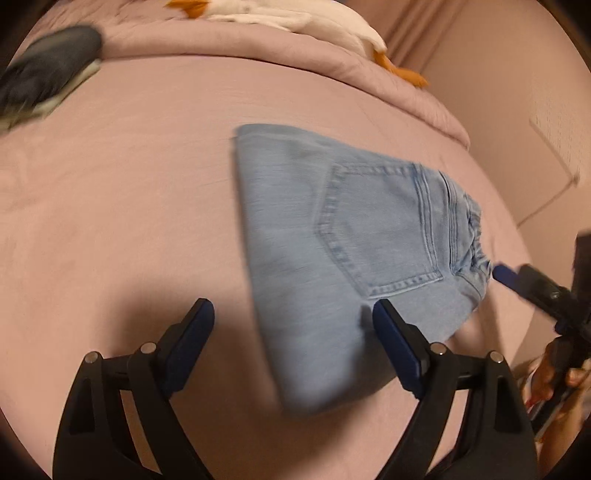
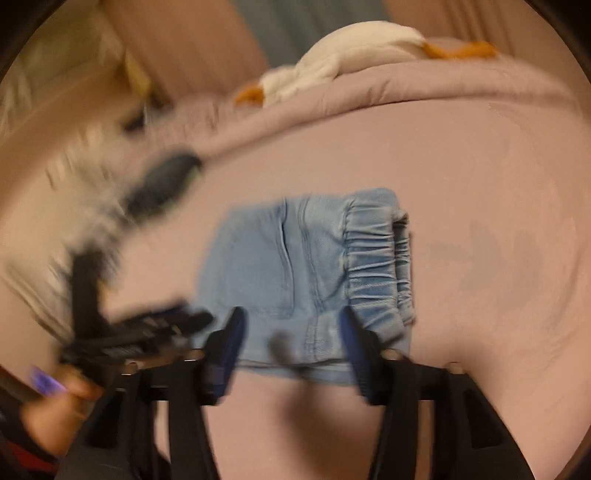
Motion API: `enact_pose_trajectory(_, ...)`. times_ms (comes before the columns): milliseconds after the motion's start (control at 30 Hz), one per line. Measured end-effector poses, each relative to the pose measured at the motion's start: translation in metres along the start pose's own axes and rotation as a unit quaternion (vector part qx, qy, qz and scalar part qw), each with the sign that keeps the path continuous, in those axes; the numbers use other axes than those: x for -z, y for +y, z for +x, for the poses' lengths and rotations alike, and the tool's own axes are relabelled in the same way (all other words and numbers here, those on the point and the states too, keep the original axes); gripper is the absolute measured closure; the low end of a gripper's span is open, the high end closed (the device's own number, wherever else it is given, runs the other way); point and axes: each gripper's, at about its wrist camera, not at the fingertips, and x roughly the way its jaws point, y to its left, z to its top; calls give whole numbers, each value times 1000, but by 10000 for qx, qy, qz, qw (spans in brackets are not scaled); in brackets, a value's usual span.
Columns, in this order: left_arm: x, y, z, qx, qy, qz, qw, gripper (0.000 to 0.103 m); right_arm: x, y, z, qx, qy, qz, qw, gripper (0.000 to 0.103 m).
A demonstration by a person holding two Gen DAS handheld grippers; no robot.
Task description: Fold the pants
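Note:
Light blue denim pants [image 1: 332,236] lie folded into a compact rectangle on the pink bed sheet [image 1: 129,221], back pocket up, elastic waistband at the right. My left gripper [image 1: 293,312] is open and empty just above the near edge of the pants. In the right wrist view the pants [image 2: 306,269] lie ahead with the gathered waistband to the right. My right gripper [image 2: 291,319] is open and empty over their near edge. The right gripper also shows at the right edge of the left wrist view [image 1: 535,288], and the left gripper shows blurred in the right wrist view [image 2: 147,328].
A white and orange plush toy [image 1: 303,18] lies on the bunched pink blanket [image 1: 258,48] at the far side. A dark folded garment [image 1: 48,70] sits at the far left of the bed. The plush toy [image 2: 354,51] and dark garment [image 2: 162,181] show again in the right wrist view.

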Motion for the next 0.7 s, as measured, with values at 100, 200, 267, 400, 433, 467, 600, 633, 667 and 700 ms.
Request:
enact_pose_trajectory(100,3,23,-9,564,84,-515,9970,15,3,-40,-15,-180,-272,801,9963,17)
enact_pose_trajectory(200,-1,36,-10,1060,160,-956,9896,15,7,-79,-6,-304,-99,1623,9862,17)
enact_pose_trajectory(267,-1,44,-10,1359,228,-1178,9834,16,11,-98,4,-577,43,2094,9761,17)
enact_pose_trajectory(400,-4,42,-6,1593,298,-1178,9797,16,1,-98,22,-911,290,2031,9745,17)
enact_pose_trajectory(433,-6,42,-4,1615,311,-1154,9796,16,-2,-96,28,-924,391,1980,9750,17)
enact_pose_trajectory(467,-15,40,0,1650,319,-1136,9792,16,-5,-94,33,-949,477,1947,9751,17)
enact_pose_trajectory(600,-27,34,12,1793,315,-1165,9764,16,-24,-80,56,-1100,703,1702,9767,17)
enact_pose_trajectory(633,-29,34,15,1824,327,-1176,9756,16,-27,-75,62,-1119,751,1640,9772,17)
enact_pose_trajectory(667,-30,34,17,1844,336,-1180,9752,16,-27,-73,65,-1102,787,1594,9779,17)
enact_pose_trajectory(700,-33,34,20,1850,348,-1184,9749,15,-29,-71,68,-1097,809,1539,9786,17)
